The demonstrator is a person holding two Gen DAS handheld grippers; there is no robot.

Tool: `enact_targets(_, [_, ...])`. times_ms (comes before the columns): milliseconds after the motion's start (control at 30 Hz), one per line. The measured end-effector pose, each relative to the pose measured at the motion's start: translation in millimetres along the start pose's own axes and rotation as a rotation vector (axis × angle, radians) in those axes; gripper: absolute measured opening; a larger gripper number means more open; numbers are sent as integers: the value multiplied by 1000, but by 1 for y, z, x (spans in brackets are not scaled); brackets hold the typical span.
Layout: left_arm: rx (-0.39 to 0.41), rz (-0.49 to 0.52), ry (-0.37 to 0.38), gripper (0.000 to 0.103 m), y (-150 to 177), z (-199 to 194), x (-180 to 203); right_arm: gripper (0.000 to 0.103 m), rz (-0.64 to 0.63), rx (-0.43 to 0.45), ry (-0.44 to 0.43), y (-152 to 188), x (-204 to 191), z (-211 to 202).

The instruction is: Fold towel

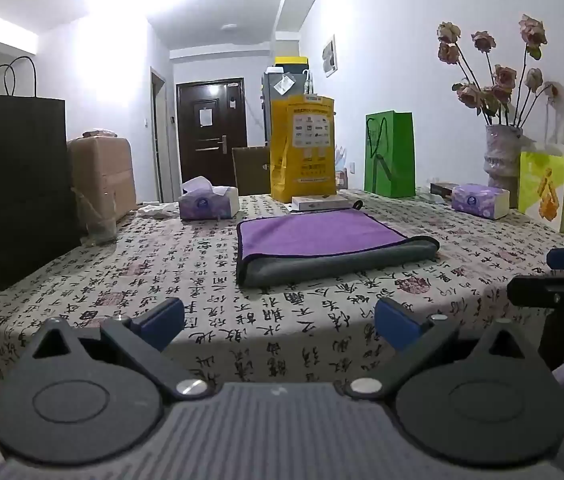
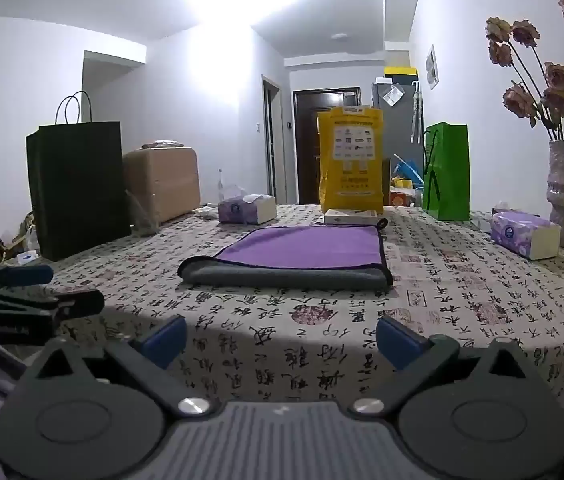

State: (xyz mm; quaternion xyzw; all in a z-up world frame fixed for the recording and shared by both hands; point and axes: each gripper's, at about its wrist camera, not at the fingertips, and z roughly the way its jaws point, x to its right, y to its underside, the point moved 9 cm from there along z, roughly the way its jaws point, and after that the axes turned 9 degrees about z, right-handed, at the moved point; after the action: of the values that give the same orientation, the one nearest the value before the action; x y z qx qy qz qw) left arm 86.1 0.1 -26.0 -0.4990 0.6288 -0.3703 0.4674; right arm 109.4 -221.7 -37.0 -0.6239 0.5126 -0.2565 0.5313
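A purple towel (image 1: 317, 236) with a grey underside lies folded flat on the patterned tablecloth (image 1: 186, 280); its grey folded edge faces me. It also shows in the right wrist view (image 2: 301, 248). My left gripper (image 1: 280, 320) is open and empty, held back near the table's front edge, well short of the towel. My right gripper (image 2: 282, 340) is open and empty too, also near the front edge. The right gripper shows at the right edge of the left wrist view (image 1: 561, 280), and the left gripper at the left edge of the right wrist view (image 2: 22, 292).
Around the towel stand a black paper bag (image 1: 14, 188), a cardboard box (image 1: 102, 176), two tissue packs (image 1: 208, 202) (image 1: 479, 200), a yellow bag (image 1: 301, 148), a green bag (image 1: 389, 154), a flat white box (image 1: 319, 202), a vase of flowers (image 1: 501, 156) and a light green bag (image 1: 547, 188).
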Motion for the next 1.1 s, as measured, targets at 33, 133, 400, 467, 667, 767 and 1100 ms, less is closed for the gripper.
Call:
enact_targets(33, [-1,0,0,103,0,0,0,101,-2,0,-2,0,-1,0])
enact_targets(133, [-1,2,1,103,1,-1,0,101,10,-16,5,2,2,1])
enact_targets(400, [-2,1,3,103,0,1,-8,101,18,-24,1,2,-5,4])
enact_targets(467, [0,-4,0,103,1,0,-6,101,18,-24,1,2,-8,4])
enact_targets(667, [-3,-7,1,103,1,1,-5,101,24,-26,-10,2,-1,5])
enact_targets(767, [-4,-5,-4,103,1,0,-2,101,24,-26,-11,2,-1,5])
enact_targets(1100, [-4,-6,-4,103,1,0,-2,101,23,-28,-10,2,-1,4])
